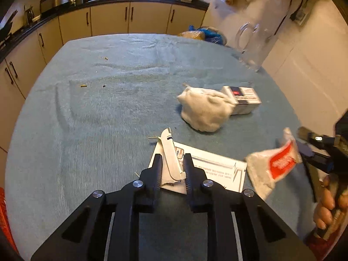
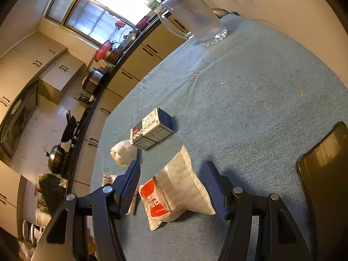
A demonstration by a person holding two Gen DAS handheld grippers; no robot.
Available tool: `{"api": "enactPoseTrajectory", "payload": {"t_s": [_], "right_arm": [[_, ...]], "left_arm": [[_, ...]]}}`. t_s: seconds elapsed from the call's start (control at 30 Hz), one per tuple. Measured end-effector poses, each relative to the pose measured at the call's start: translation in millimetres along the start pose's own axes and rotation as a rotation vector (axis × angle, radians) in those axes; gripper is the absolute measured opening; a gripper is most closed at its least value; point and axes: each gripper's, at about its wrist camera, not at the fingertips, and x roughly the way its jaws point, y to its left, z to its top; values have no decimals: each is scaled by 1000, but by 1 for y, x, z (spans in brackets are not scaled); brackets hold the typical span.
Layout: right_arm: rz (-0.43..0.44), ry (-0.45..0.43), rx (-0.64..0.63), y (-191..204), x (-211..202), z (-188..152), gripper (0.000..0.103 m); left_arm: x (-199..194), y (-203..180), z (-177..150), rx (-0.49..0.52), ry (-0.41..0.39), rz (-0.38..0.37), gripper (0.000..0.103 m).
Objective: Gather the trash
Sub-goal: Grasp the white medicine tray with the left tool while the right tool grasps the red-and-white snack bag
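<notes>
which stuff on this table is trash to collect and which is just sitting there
Trash to collect:
torn white paper strip
printed envelope
red and white packet
crumpled white wad
small printed box, probably

Just lying about:
glass pitcher
dark phone

A blue-grey cloth-covered table (image 1: 97, 113) carries a crumpled tissue (image 1: 204, 111), small box (image 1: 242, 100), envelope (image 1: 217, 169) and glass jug (image 2: 195, 15).
</notes>
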Motion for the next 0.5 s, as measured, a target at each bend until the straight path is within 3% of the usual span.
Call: {"api": "enactPoseTrajectory", "payload": {"t_s": [0.2,0.27,0.5], "right_arm": [[0,86,-17,1,19,-5,71],[11,102,-35,5,23,-10,50],[26,97,-136,25,27,-22,36]], "left_arm": [[-33,4,-19,-5,-50,-6,6],[-41,6,-23,-5,-64,-5,5],[-58,21,-33,-38,-90,-6,5]]}}
